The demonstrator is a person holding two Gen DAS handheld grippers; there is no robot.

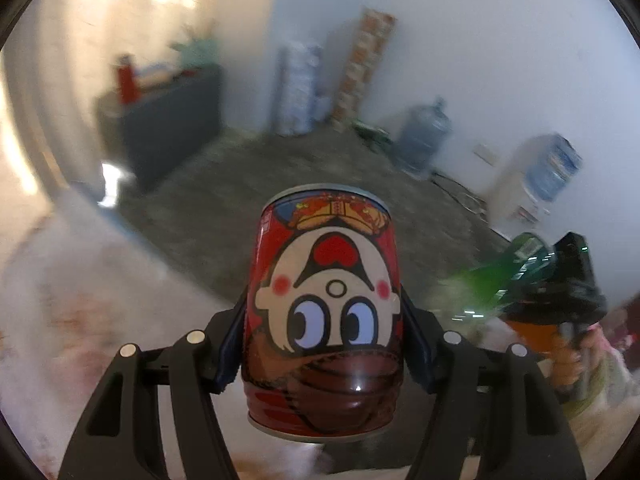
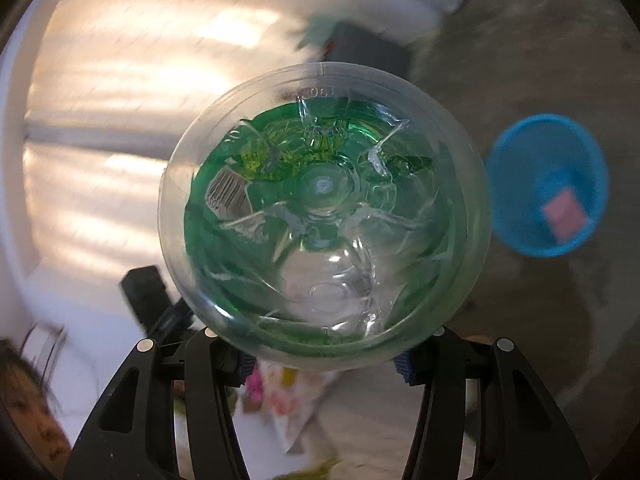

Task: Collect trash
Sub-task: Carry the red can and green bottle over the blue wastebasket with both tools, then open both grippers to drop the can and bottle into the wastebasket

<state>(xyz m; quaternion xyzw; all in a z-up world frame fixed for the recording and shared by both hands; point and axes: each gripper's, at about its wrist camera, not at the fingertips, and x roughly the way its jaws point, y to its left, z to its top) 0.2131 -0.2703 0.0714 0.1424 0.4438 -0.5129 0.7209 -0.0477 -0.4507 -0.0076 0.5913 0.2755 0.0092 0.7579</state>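
My left gripper (image 1: 322,344) is shut on a red drink can (image 1: 324,312) with a cartoon face printed upside down, held in the air. My right gripper (image 2: 324,356) is shut on a clear plastic bottle with a green label (image 2: 324,216), its base towards the camera. That bottle (image 1: 516,264) and the right gripper (image 1: 560,292) show at the right of the left wrist view. A blue bin (image 2: 548,184) with a pink scrap (image 2: 564,212) inside stands on the floor to the right of the bottle.
A dark cabinet (image 1: 172,120) stands against the far wall at the left. Stacked packs (image 1: 300,88), water jugs (image 1: 424,136) and a dispenser (image 1: 536,180) line the wall. Grey floor (image 1: 280,200) lies in between. Both views are blurred.
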